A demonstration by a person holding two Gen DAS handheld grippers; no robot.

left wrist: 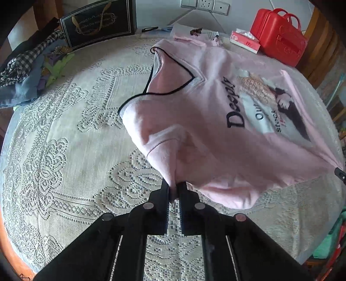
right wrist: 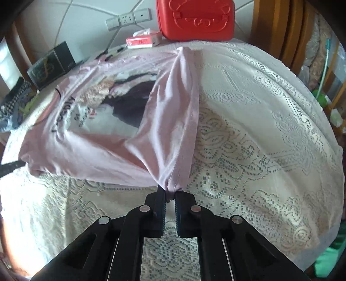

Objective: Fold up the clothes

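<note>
White lace covers the round table (left wrist: 64, 134), and on it lies a pink T-shirt (left wrist: 216, 112) printed "Deeply" beside a woman's picture. Left gripper (left wrist: 174, 190) pinches the sleeve end, fingers nearly together; right gripper (right wrist: 170, 194) clamps a bunched hem corner, lifting it. Behind sit a red case (right wrist: 194, 19) and a tissue box (right wrist: 142, 40).
</note>
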